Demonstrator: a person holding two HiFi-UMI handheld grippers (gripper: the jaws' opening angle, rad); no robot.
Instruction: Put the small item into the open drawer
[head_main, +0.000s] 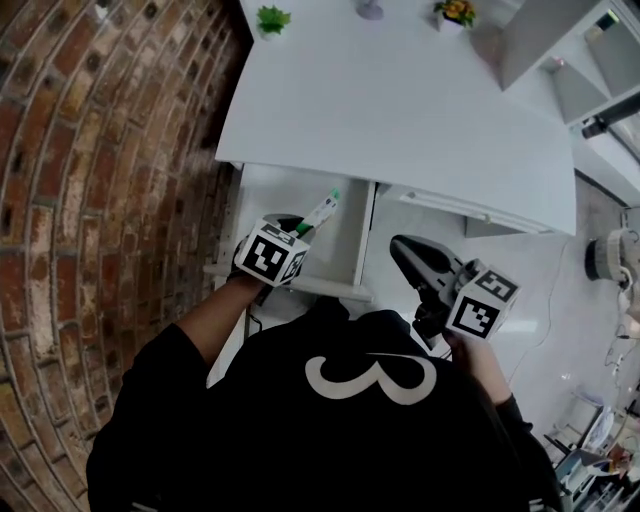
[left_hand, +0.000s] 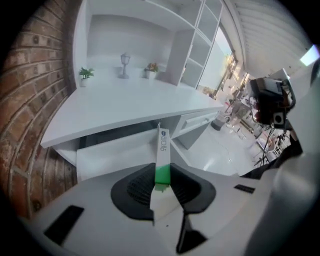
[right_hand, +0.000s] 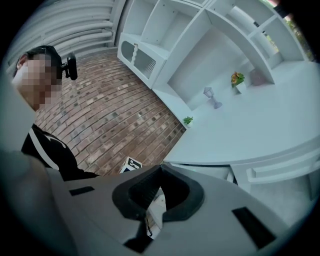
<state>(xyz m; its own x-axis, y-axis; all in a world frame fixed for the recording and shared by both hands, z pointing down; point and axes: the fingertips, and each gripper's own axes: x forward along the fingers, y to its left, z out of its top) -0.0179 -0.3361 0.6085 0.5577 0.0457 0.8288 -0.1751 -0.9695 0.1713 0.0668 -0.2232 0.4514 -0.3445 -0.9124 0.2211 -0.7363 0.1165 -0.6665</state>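
Note:
A small white tube with a green end (head_main: 322, 212) sticks out of my left gripper (head_main: 303, 229), whose jaws are shut on it. It hangs over the open white drawer (head_main: 288, 283) under the desk's left side. In the left gripper view the tube (left_hand: 162, 147) points up and forward from the gripper (left_hand: 161, 170) toward the drawer (left_hand: 115, 150). My right gripper (head_main: 402, 248) is held to the right of the drawer, close to the body. Its jaws meet at the tip with nothing between them (right_hand: 160, 169).
The white desk (head_main: 400, 110) carries two small potted plants (head_main: 272, 18) (head_main: 456, 12) and a small lamp (head_main: 370, 10) at its far edge. A closed drawer front (head_main: 450, 205) sits right of the open one. Brick floor (head_main: 100, 150) lies left, white shelving (head_main: 560, 50) right.

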